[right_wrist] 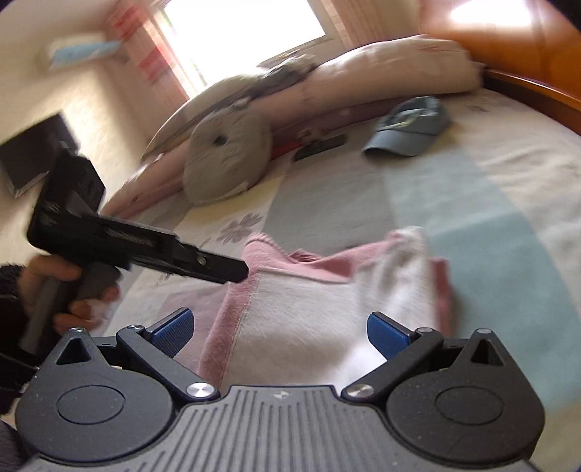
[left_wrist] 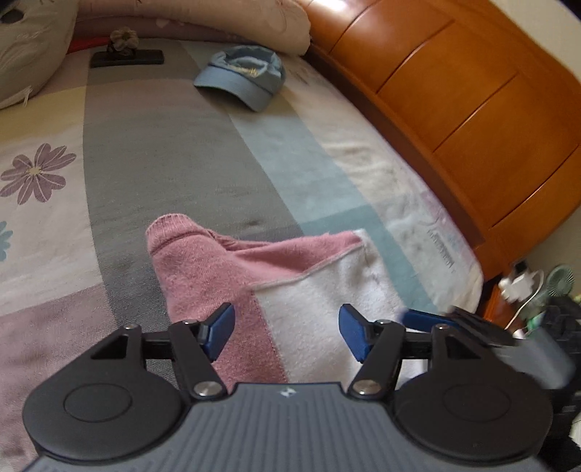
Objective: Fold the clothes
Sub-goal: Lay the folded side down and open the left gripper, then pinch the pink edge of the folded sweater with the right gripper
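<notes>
The left gripper (left_wrist: 287,332) is nearest to the camera in its own view, with its two blue pads wide apart and nothing between them; it hovers just above the pink and white garment (left_wrist: 276,287). The right gripper (right_wrist: 281,332) is the same: its jaws stand wide open and hold nothing, above the white part of the garment.

The garment lies on the bed (left_wrist: 152,152), near the edge that is closest to both cameras. It is partly folded and a little crumpled. In the left wrist view its long axis runs from the near edge away toward the far left, and a pink rounded end points in that direction, toward the grey stripe of the bed cover. The white part is on the right side, with a pink band across it.

In the right wrist view a hand (right_wrist: 54,287) holds the handle of the left gripper at the left, beside the garment's pink edge.

Farther on the bed a blue cap (left_wrist: 243,76) lies well apart from the garment, near the pillows (left_wrist: 203,21) and the wooden headboard (left_wrist: 454,90).
</notes>
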